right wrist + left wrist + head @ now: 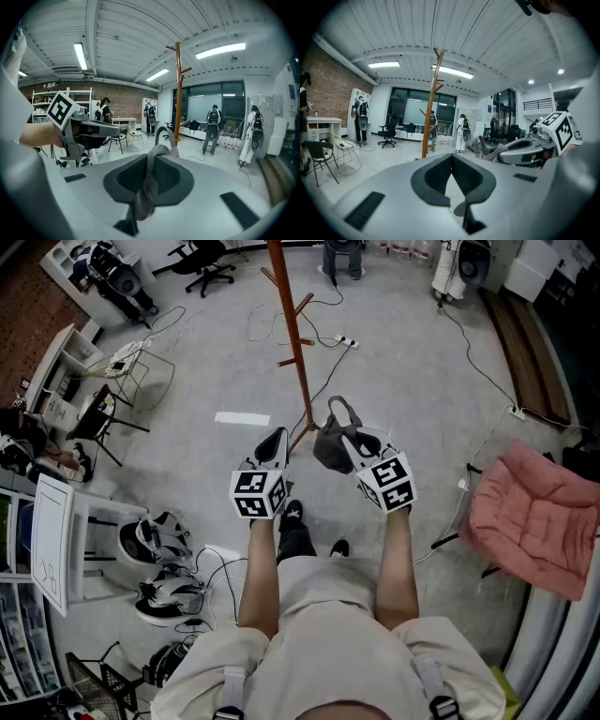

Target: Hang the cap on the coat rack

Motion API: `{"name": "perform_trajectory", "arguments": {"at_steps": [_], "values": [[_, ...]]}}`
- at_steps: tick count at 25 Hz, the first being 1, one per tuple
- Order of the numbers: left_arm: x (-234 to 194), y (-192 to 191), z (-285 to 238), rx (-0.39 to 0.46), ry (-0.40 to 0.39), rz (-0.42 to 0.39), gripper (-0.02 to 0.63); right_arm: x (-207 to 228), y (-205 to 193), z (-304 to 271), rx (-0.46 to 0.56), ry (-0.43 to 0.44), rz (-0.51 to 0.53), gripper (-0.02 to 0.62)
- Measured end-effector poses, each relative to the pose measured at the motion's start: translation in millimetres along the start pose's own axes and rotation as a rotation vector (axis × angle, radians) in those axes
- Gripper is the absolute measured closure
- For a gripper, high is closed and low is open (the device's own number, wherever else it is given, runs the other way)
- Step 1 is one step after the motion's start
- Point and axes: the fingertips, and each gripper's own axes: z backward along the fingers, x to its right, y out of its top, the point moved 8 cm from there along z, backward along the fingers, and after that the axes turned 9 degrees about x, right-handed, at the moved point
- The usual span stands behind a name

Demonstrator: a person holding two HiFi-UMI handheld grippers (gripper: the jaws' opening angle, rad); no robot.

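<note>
The brown wooden coat rack (292,329) stands on the grey floor ahead of me, its branch pegs sticking out to both sides. My right gripper (349,441) is shut on the grey cap (330,444), which hangs bunched off its tip to the right of the pole's base. In the right gripper view the cap's fabric (149,183) is pinched between the jaws, its strap loop (163,135) sticks up, and the coat rack (178,93) rises beyond. My left gripper (276,441) is shut with nothing in it, level with the right one. The left gripper view shows the rack (430,112) ahead.
A pink cushion (532,514) lies on a seat at the right. Cables and a power strip (348,341) run across the floor beyond the rack. Folding chairs (105,414) and shelving stand at the left, white headsets (155,540) lie lower left. Several people stand by the far windows.
</note>
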Motion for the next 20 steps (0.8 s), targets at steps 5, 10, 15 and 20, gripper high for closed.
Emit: {"name": "perform_trajectory", "arguments": {"at_steps": [5,10,15,20], "values": [[10.8,-1.4,-0.6,0.005,-0.005,-0.003,0.598,4.2,-3.6,10.0,0.001,-0.003,-0.006,0.561],[15.9,-2.6,4.2,-0.005,0.001,-0.007,0.598,4.9,-2.8,14.7,-0.002,0.003,0.003,0.561],[10.4,0.8,10.4,-0.004,0.020,-0.011,0.598,8.0,-0.7,16.5,0.027,0.007,-0.045,0.561],[2.4,-0.9,8.8,-0.003,0.048,0.010,0.598,9.8,-3.8,9.1,0.018,0.031,-0.059,0.561]]}}
